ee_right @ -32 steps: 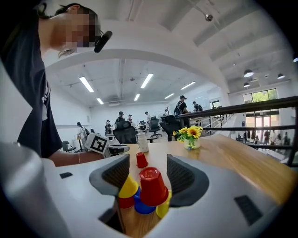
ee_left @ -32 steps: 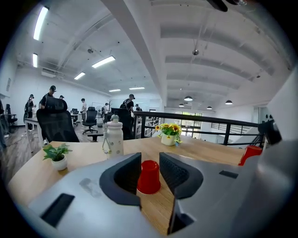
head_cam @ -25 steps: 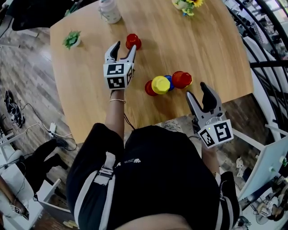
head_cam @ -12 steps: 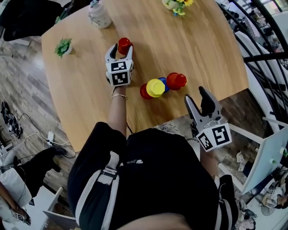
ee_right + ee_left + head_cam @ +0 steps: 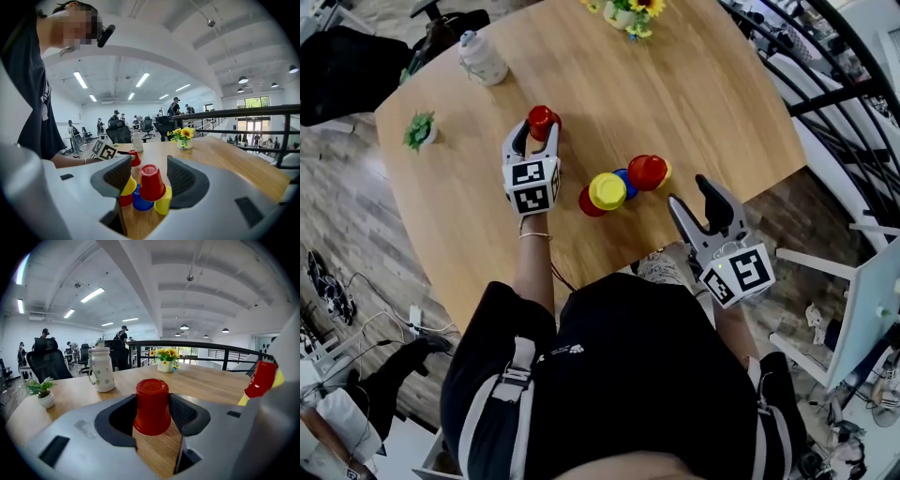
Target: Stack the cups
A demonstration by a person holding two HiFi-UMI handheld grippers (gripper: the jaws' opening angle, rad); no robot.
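Note:
A lone red cup [image 5: 541, 118] stands upside down on the wooden table [image 5: 712, 103]. My left gripper [image 5: 535, 131] straddles it. In the left gripper view the red cup [image 5: 152, 406] sits between the jaws of my left gripper [image 5: 152, 414], which have just been closing; the pads lie close beside its sides and the cup rests on the table. A cluster of upturned cups lies to the right: a yellow cup [image 5: 607, 190], a blue cup [image 5: 625, 178] and a red cup [image 5: 646, 172]. My right gripper [image 5: 690, 194] hovers open at the near table edge, short of the cluster's red cup [image 5: 151, 182].
A white bottle [image 5: 482, 59] and a small potted plant [image 5: 420, 131] stand at the table's far left. A pot of sunflowers [image 5: 630, 11] stands at the far edge. A black railing [image 5: 825, 103] runs beyond the table's right side.
My left gripper has slid forward, so the red cup that stood at its fingertips now sits deep between its jaws. The right gripper has hardly moved.

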